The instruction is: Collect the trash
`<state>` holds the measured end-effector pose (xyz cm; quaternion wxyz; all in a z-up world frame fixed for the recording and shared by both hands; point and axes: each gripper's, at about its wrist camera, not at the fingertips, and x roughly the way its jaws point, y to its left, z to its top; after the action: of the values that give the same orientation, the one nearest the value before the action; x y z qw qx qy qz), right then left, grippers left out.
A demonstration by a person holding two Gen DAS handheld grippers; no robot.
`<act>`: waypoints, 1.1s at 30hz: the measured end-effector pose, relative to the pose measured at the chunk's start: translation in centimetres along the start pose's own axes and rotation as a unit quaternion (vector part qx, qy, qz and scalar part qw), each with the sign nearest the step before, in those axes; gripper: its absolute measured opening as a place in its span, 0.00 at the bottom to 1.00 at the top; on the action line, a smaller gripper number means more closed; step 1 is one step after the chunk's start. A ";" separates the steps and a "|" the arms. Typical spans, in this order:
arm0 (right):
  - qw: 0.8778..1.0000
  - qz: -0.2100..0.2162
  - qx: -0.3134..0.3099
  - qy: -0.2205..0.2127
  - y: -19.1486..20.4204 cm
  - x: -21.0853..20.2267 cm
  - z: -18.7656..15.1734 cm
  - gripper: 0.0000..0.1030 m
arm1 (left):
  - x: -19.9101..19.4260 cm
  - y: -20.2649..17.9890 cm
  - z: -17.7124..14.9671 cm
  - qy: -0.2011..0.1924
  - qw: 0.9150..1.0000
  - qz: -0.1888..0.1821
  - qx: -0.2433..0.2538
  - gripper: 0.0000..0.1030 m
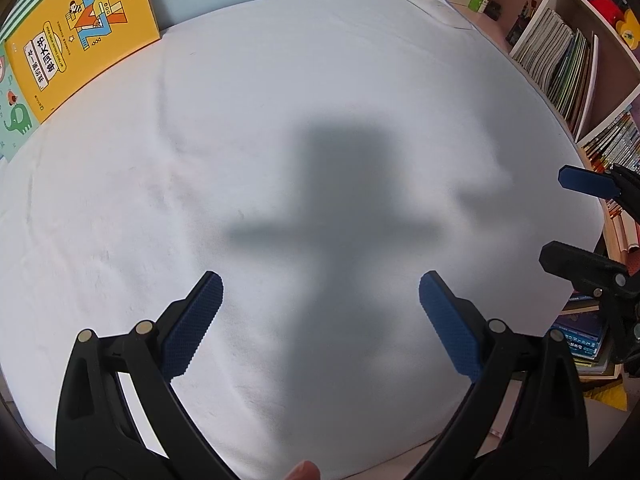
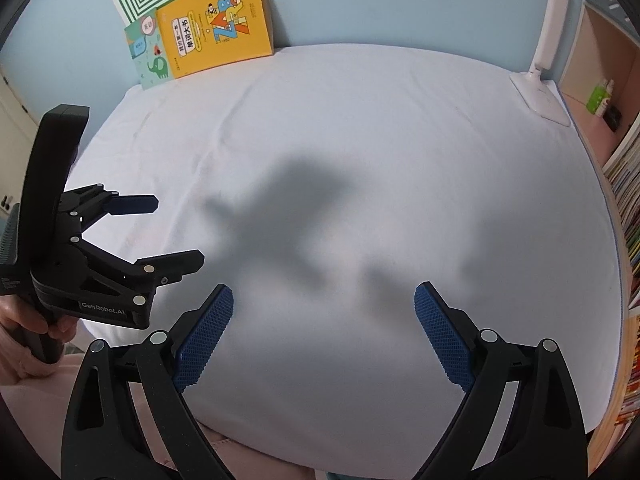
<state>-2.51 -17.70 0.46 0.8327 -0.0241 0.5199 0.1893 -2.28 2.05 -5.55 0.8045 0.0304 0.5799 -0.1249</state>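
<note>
I see no trash in either view. My left gripper (image 1: 320, 300) is open and empty, held above a white cloth-covered table (image 1: 280, 100). It also shows in the right wrist view (image 2: 178, 230) at the left, open, held by a hand. My right gripper (image 2: 324, 312) is open and empty above the same table (image 2: 360, 120). It shows in the left wrist view (image 1: 560, 216) at the right edge, open. Both grippers cast shadows on the cloth.
A yellow book (image 1: 76, 32) (image 2: 216, 36) and a green elephant book (image 2: 150, 56) lean against the blue back wall. A white lamp base (image 2: 540, 96) (image 1: 438, 8) stands at the back right. A bookshelf (image 1: 560, 60) with many books lines the right side.
</note>
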 end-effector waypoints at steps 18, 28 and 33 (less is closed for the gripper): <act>1.000 -0.007 0.012 0.003 -0.3 0.1 -0.4 0.89 | 0.3 0.3 0.1 0.003 1.000 0.000 0.008 0.93; 1.000 -0.009 0.016 0.002 -0.3 0.0 -0.7 0.89 | 0.3 0.2 0.1 0.001 1.000 0.002 0.009 0.93; 1.000 -0.011 0.015 0.002 -0.2 0.0 -0.7 0.89 | 0.2 0.3 0.1 0.000 1.000 0.001 0.008 0.93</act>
<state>-3.01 -18.08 0.06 0.8339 -0.0175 0.5240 0.1726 -2.03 2.26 -5.73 0.8044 0.0374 0.5789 -0.1282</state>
